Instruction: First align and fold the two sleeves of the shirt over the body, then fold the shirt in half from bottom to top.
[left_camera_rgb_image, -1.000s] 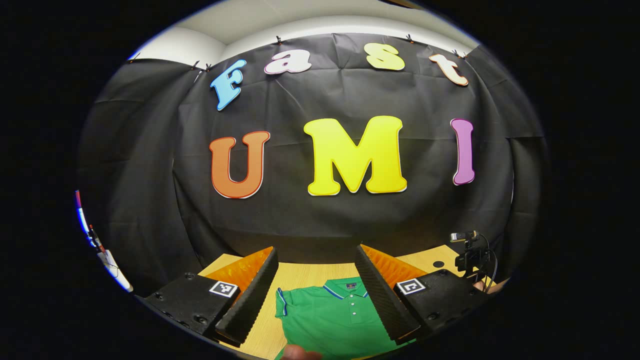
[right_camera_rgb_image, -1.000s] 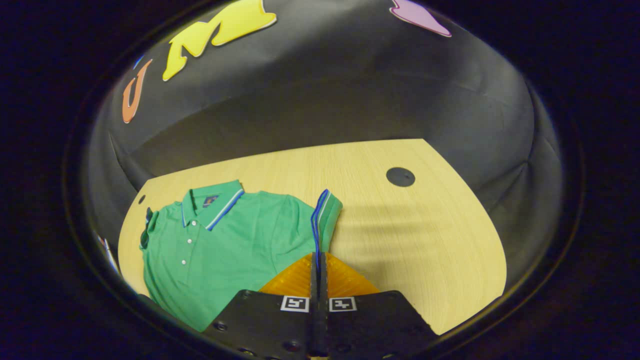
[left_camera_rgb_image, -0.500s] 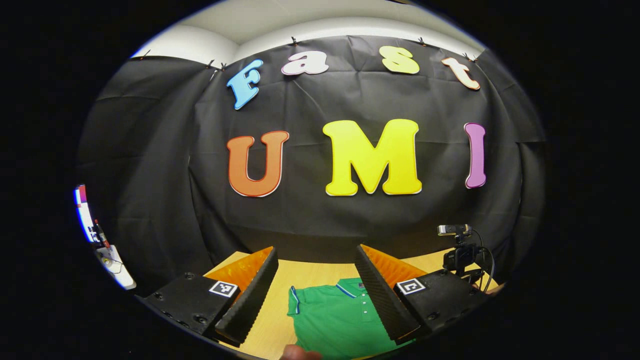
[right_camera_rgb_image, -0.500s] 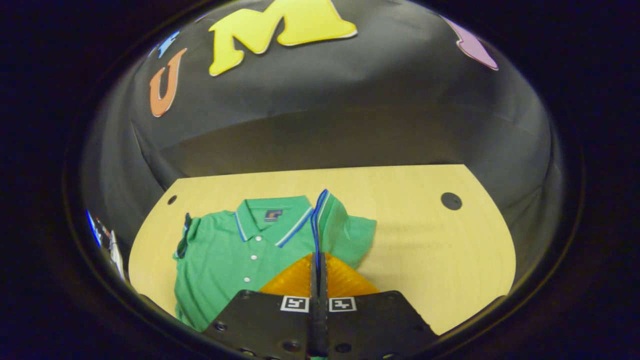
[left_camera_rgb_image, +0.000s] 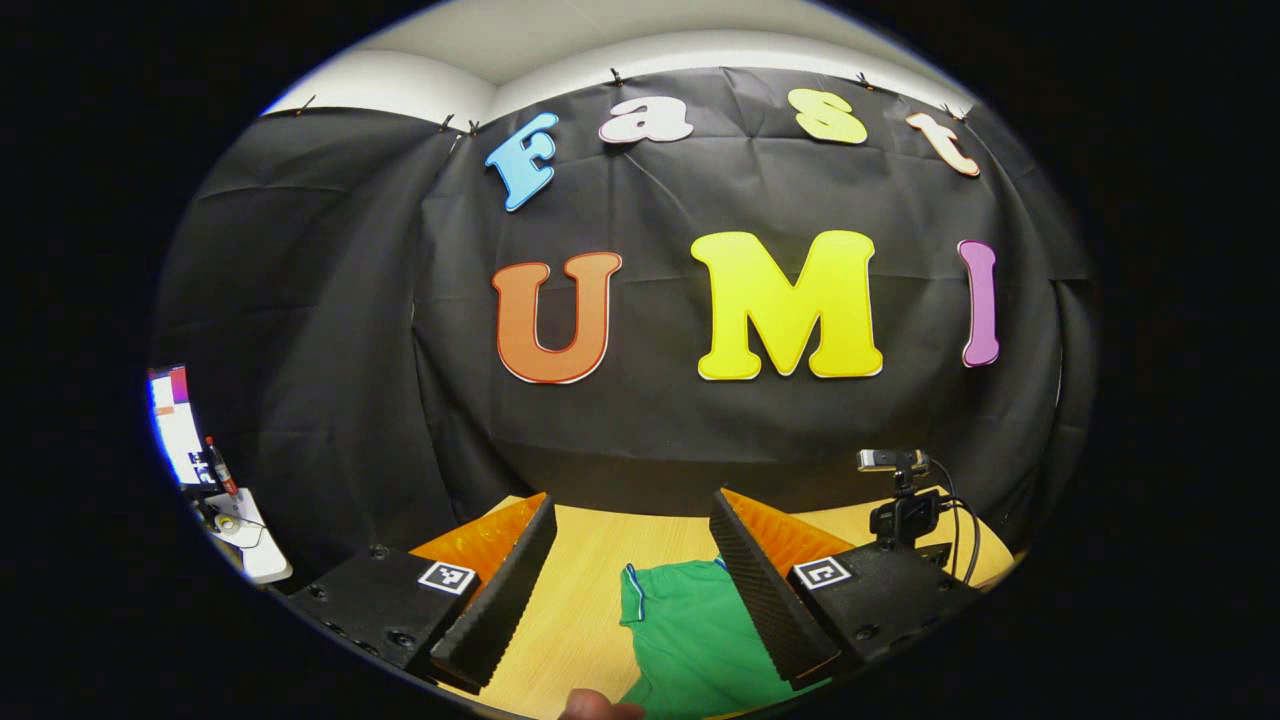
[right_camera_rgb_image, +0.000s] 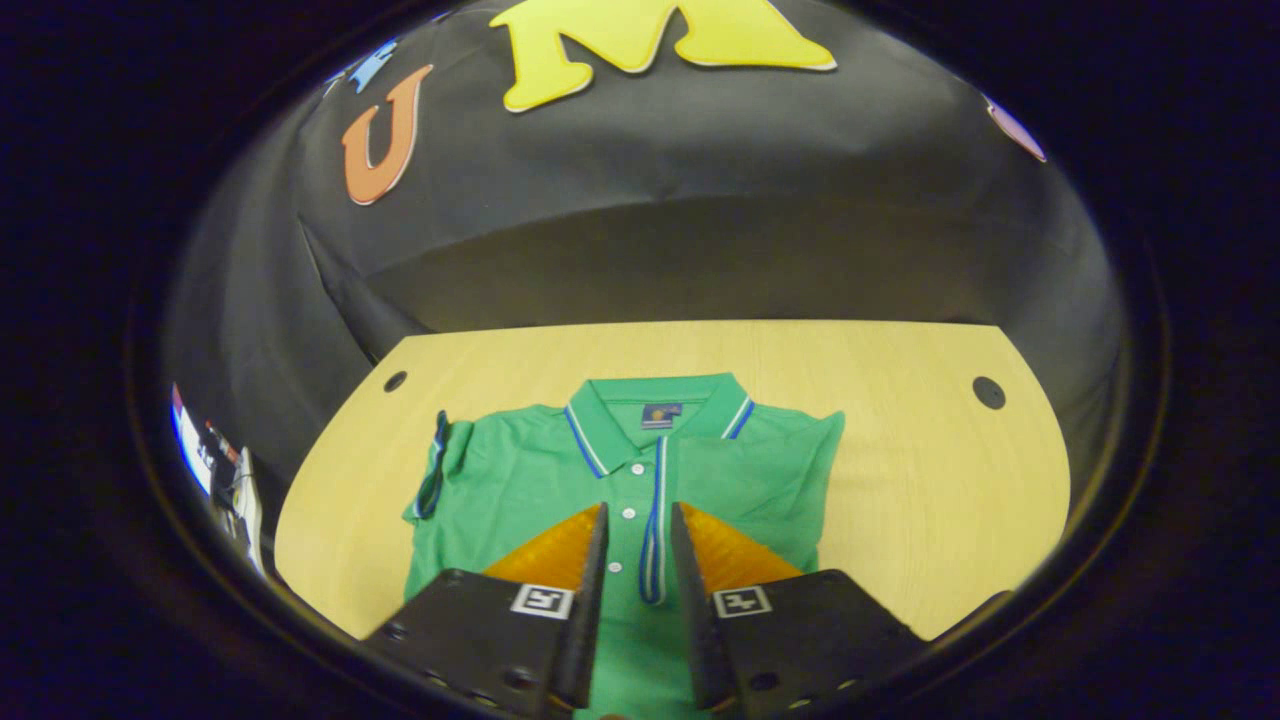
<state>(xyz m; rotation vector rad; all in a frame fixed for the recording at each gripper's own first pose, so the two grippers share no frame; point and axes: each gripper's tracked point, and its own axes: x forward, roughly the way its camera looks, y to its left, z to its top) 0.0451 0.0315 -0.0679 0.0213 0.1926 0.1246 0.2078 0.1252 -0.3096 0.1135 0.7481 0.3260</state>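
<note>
1. Shirt (right_camera_rgb_image: 620, 470) is lying flat on the counter (right_camera_rgb_image: 930, 480), collar toward the booth wall, buttons facing up.
2. Right gripper (right_camera_rgb_image: 637, 570) is hovering over the shirt's middle, its fingers standing slightly parted. The striped sleeve cuff (right_camera_rgb_image: 655, 540) is lying in the gap between them, over the button line. Whether either finger is touching the cuff cannot be told.
3. The other sleeve (right_camera_rgb_image: 440, 475) is sitting at the shirt's left edge in the right gripper view, its striped cuff showing.
4. Left gripper (left_camera_rgb_image: 630, 570) is hanging well above the counter with fingers wide apart, gripping nothing.
5. In the left gripper view, part of the shirt (left_camera_rgb_image: 690, 640) is showing between those fingers, low in the picture.
6. A small camera on a stand (left_camera_rgb_image: 900, 500) is sitting at the counter's far right corner in that view.
</note>
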